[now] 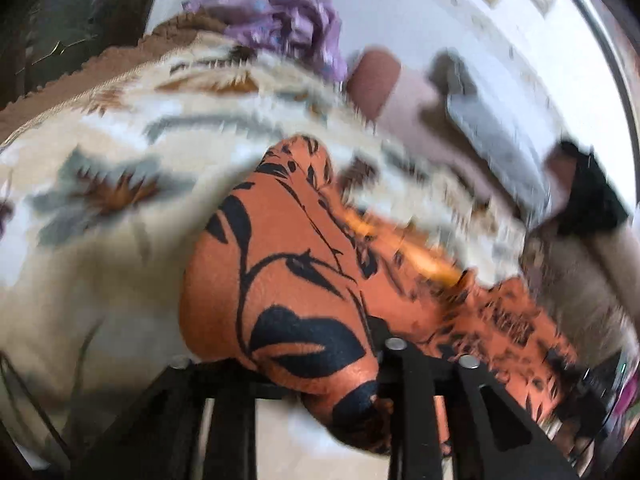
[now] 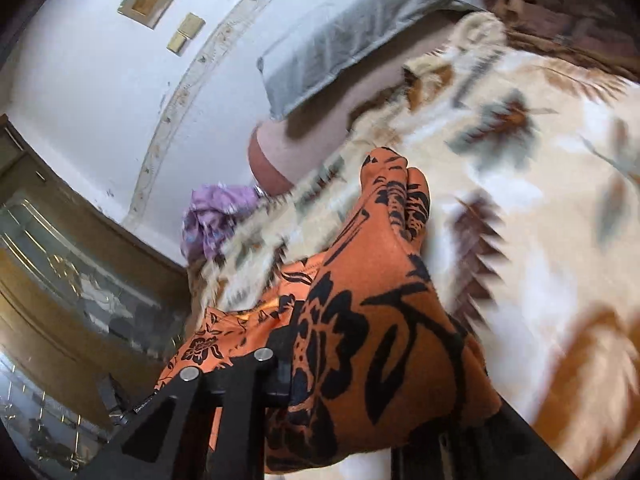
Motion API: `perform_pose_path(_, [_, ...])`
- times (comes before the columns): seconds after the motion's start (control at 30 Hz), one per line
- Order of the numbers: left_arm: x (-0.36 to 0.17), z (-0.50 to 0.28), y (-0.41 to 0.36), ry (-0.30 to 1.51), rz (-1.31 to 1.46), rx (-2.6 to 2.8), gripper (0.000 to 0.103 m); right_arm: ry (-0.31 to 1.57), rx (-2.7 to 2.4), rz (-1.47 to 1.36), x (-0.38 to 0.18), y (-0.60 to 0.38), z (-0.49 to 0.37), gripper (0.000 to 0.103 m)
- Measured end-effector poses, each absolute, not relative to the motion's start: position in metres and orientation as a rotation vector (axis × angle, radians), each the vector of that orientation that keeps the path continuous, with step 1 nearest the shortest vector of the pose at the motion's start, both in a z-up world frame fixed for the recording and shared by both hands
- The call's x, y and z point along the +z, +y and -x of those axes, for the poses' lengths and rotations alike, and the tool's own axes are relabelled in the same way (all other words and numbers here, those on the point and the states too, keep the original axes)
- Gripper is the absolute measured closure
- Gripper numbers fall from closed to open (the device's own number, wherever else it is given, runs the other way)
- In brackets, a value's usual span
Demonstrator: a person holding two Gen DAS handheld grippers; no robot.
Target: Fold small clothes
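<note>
The orange garment [image 1: 288, 280] with black leaf and flower print hangs bunched mid-frame over the cream floral blanket [image 1: 100, 160], both the left gripper [image 1: 320, 384] and right gripper [image 2: 288, 372] clamped on it, no readable writing anywhere.

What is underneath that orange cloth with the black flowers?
Beneath the orange cloth lies a cream blanket with brown and grey leaves, spread over the bed. Both grippers hold the cloth, which hides the blanket directly under it.
</note>
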State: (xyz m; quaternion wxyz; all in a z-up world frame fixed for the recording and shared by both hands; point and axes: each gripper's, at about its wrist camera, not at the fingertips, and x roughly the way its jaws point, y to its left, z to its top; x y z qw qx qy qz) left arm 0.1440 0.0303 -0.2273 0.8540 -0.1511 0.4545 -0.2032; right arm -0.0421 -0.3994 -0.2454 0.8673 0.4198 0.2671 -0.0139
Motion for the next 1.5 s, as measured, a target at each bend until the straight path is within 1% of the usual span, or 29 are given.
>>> perform_pose_path(0.03, [-0.234,-0.133,0.033,0.991,0.287,-0.407,0.062,0.589,-0.035,-0.891,-0.253,-0.399,0.049,0.082])
perform_pose_path(0.07, [-0.238,-0.127,0.035,1.011,0.264,-0.383,0.059,0.636,-0.048,-0.920,-0.264,-0.400,0.053,0.081])
perform_pose_path(0.1, [-0.241,-0.115,0.039,1.030,0.223,-0.334,0.055,0.676,-0.057,-0.956,-0.273,-0.402,0.055,0.079])
perform_pose_path(0.13, [-0.240,-0.106,0.043,1.028,0.209,-0.306,0.051,0.714,-0.067,-1.005,-0.283,-0.404,0.056,0.078])
perform_pose_path(0.17, [-0.238,-0.100,0.046,1.022,0.207,-0.292,0.048,0.737,-0.082,-1.049,-0.290,-0.406,0.057,0.077])
perform_pose_path(0.23, [-0.226,-0.078,0.056,0.987,0.182,-0.233,0.041,0.731,-0.084,-1.091,-0.295,-0.411,0.062,0.074])
perform_pose_path(0.27, [-0.218,-0.071,0.058,0.961,0.160,-0.204,0.040,0.717,-0.088,-1.119,-0.297,-0.414,0.065,0.072])
perform_pose_path(0.33, [-0.204,-0.060,0.057,0.916,0.125,-0.194,0.040,0.692,-0.094,-1.183,-0.302,-0.417,0.071,0.064])
perform_pose_path(0.37, [-0.192,-0.054,0.051,0.882,0.098,-0.206,0.040,0.674,-0.090,-1.238,-0.307,-0.419,0.076,0.047])
perform_pose_path(0.4, [-0.183,-0.052,0.046,0.856,0.079,-0.216,0.039,0.647,-0.092,-1.288,-0.311,-0.421,0.081,0.037])
perform_pose_path(0.43, [-0.175,-0.049,0.038,0.826,0.057,-0.232,0.032,0.636,-0.090,-1.305,-0.312,-0.422,0.085,0.037])
perform_pose_path(0.5, [-0.163,-0.050,0.016,0.783,0.011,-0.275,0.026,0.630,-0.082,-1.316,-0.313,-0.423,0.088,0.037])
perform_pose_path(0.63, [-0.163,-0.065,-0.026,0.762,-0.096,-0.283,0.026,0.608,-0.068,-1.329,-0.315,-0.426,0.096,0.037])
perform_pose_path(0.73, [-0.191,-0.093,-0.044,0.839,-0.136,-0.233,0.026,0.600,-0.042,-1.367,-0.321,-0.429,0.095,0.037])
perform_pose_path(0.83, [-0.234,-0.114,-0.048,0.948,-0.161,-0.202,0.026,0.602,-0.033,-1.394,-0.329,-0.433,0.093,0.037])
perform_pose_path(0.87, [-0.249,-0.120,-0.053,0.984,-0.195,-0.189,0.023,0.599,-0.029,-1.399,-0.329,-0.434,0.092,0.037])
perform_pose_path(0.9, [-0.260,-0.124,-0.056,0.979,-0.223,-0.169,0.020,0.593,-0.023,-1.400,-0.330,-0.435,0.091,0.037])
perform_pose_path(0.93, [-0.260,-0.122,-0.058,0.923,-0.229,-0.154,0.019,0.587,-0.016,-1.387,-0.330,-0.435,0.089,0.037])
perform_pose_path(0.97, [-0.260,-0.122,-0.062,0.920,-0.252,-0.143,0.019,0.594,-0.020,-1.364,-0.329,-0.434,0.088,0.037])
perform_pose_path(1.0, [-0.259,-0.122,-0.064,0.928,-0.261,-0.137,0.019,0.610,-0.034,-1.333,-0.328,-0.432,0.085,0.041])
perform_pose_path(1.03, [-0.255,-0.122,-0.064,0.936,-0.249,-0.141,0.019,0.634,-0.048,-1.285,-0.327,-0.429,0.081,0.047])
perform_pose_path(1.07, [-0.251,-0.123,-0.060,0.943,-0.215,-0.161,0.019,0.646,-0.049,-1.254,-0.326,-0.426,0.079,0.069])
perform_pose_path(1.1, [-0.245,-0.124,-0.053,0.947,-0.171,-0.178,0.019,0.649,-0.052,-1.228,-0.323,-0.424,0.078,0.074])
perform_pose_path(1.2, [-0.228,-0.125,-0.033,0.922,-0.119,-0.138,0.019,0.608,-0.068,-1.118,-0.305,-0.417,0.080,0.079])
perform_pose_path(1.33, [-0.201,-0.124,0.012,0.875,-0.072,-0.073,0.019,0.565,-0.036,-0.973,-0.265,-0.394,0.075,0.080])
perform_pose_path(1.5, [-0.176,-0.131,0.073,0.842,0.011,0.032,0.019,0.577,0.076,-0.810,-0.199,-0.324,0.035,0.081])
